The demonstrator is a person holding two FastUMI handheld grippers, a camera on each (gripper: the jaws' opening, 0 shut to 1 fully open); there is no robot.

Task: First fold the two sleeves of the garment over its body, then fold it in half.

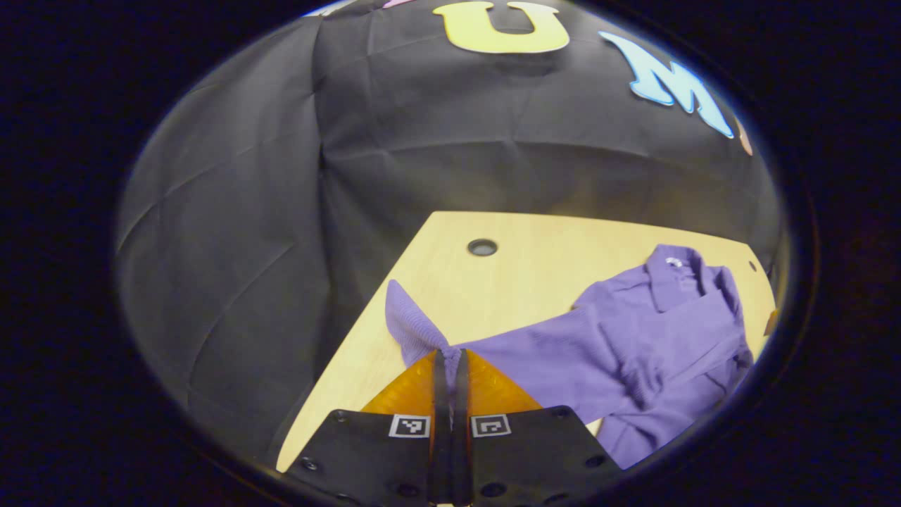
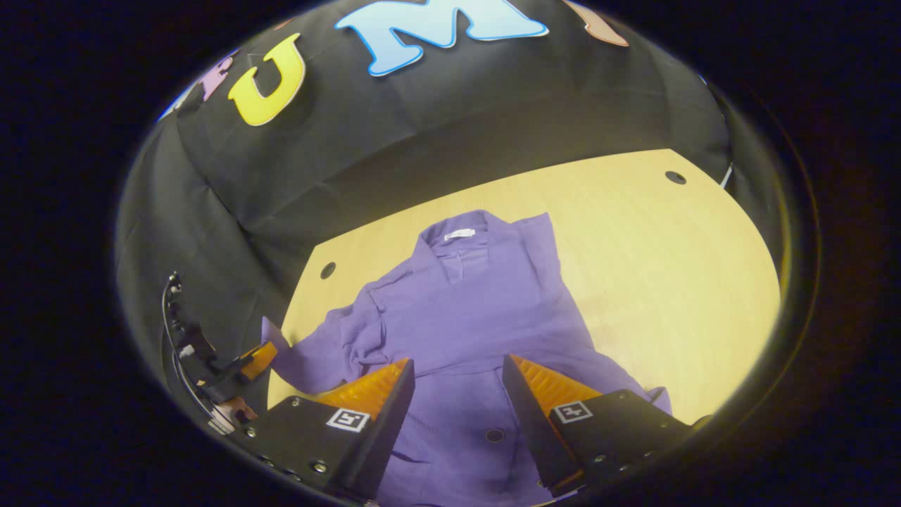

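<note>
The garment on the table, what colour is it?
The garment is plain purple all over, with a ribbed knit texture; the right gripper view shows it best.

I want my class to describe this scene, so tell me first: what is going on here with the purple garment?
A person is folding a purple garment on a wooden table with two handheld claws. The left claw is shut on the end of one sleeve, which stretches out to the table's edge. The right claw hovers open above the garment's body. The other sleeve already lies over the body, and the halfway fold is not yet made.

Purple collared garment lies spread, 1 sleeve outstretched.
</note>
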